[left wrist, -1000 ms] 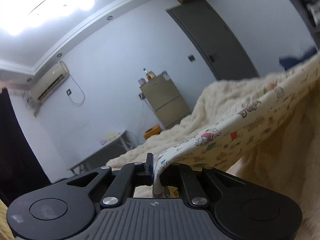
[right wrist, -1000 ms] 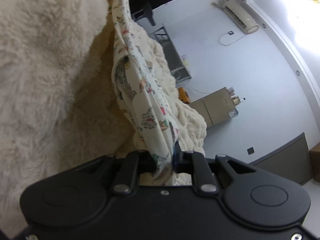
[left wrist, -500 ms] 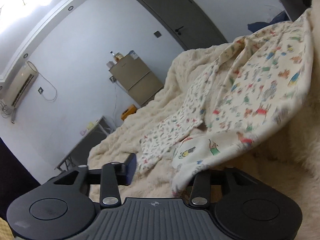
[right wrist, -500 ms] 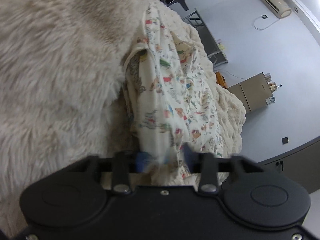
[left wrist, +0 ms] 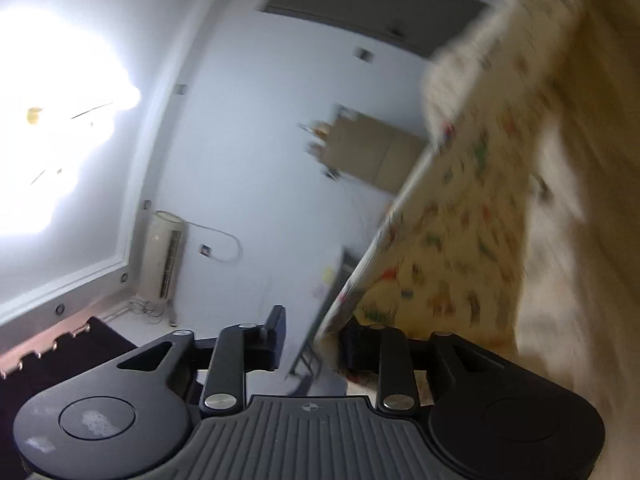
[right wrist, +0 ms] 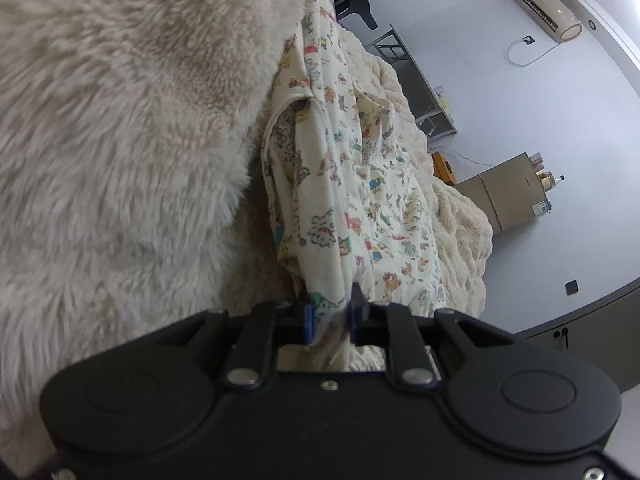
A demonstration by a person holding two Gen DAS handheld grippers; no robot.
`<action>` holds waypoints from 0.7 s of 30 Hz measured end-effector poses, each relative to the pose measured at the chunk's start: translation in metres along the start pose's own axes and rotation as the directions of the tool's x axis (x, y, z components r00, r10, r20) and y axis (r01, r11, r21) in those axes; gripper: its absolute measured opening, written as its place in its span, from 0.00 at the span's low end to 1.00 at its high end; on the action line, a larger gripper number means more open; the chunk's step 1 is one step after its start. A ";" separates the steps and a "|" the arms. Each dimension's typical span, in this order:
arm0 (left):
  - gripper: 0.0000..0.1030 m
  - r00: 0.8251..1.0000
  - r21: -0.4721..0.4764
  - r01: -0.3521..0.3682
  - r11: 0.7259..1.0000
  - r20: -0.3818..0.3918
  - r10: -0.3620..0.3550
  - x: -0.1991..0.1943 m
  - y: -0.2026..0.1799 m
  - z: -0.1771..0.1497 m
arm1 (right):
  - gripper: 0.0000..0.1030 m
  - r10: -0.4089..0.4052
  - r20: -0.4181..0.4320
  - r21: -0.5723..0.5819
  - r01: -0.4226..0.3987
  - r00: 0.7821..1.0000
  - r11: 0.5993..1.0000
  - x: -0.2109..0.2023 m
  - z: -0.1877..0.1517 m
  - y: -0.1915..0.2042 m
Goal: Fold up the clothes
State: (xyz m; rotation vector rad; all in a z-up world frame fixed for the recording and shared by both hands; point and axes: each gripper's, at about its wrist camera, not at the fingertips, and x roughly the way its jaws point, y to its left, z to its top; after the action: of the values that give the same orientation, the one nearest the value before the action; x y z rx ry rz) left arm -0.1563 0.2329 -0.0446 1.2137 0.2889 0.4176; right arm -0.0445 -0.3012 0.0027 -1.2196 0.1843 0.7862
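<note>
the right gripper (right wrist: 328, 316) pinched a hem of the printed garment (right wrist: 352, 200), which lay along the fluffy blanket (right wrist: 120, 120); the left gripper (left wrist: 312, 340) was opening, cloth only brushing one finger. light and limp, it looked best held by its edges.

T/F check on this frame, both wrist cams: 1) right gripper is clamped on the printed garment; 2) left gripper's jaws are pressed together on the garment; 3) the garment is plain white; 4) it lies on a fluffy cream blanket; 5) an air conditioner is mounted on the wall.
1) True: the right gripper pinches the printed garment between its pads.
2) False: the left gripper is opening; a clear gap shows, and the garment only touches one finger.
3) False: it is cream with small colourful cartoon figures.
4) True: the blanket lies under and beside it.
5) True: the air conditioner hangs high on the wall.
</note>
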 end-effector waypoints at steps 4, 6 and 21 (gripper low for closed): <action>0.28 0.977 0.031 0.202 0.979 -0.081 -0.199 -0.007 -0.035 -0.037 | 0.15 0.022 -0.010 -0.003 -0.022 1.000 1.000 0.003 0.002 -0.003; 0.28 0.960 -0.041 0.259 0.965 -0.098 -0.262 -0.003 -0.041 -0.052 | 0.15 0.025 -0.019 -0.007 -0.025 1.000 1.000 0.003 0.002 -0.001; 0.06 0.988 -0.020 0.151 0.988 0.013 -0.151 0.120 0.046 0.009 | 0.15 0.020 -0.018 -0.020 -0.020 1.000 1.000 0.006 0.004 -0.003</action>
State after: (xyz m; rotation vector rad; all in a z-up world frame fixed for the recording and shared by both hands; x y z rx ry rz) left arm -0.0527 0.2933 0.0023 1.1649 0.3635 0.2817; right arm -0.0394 -0.2956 0.0030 -1.2454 0.2040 0.7965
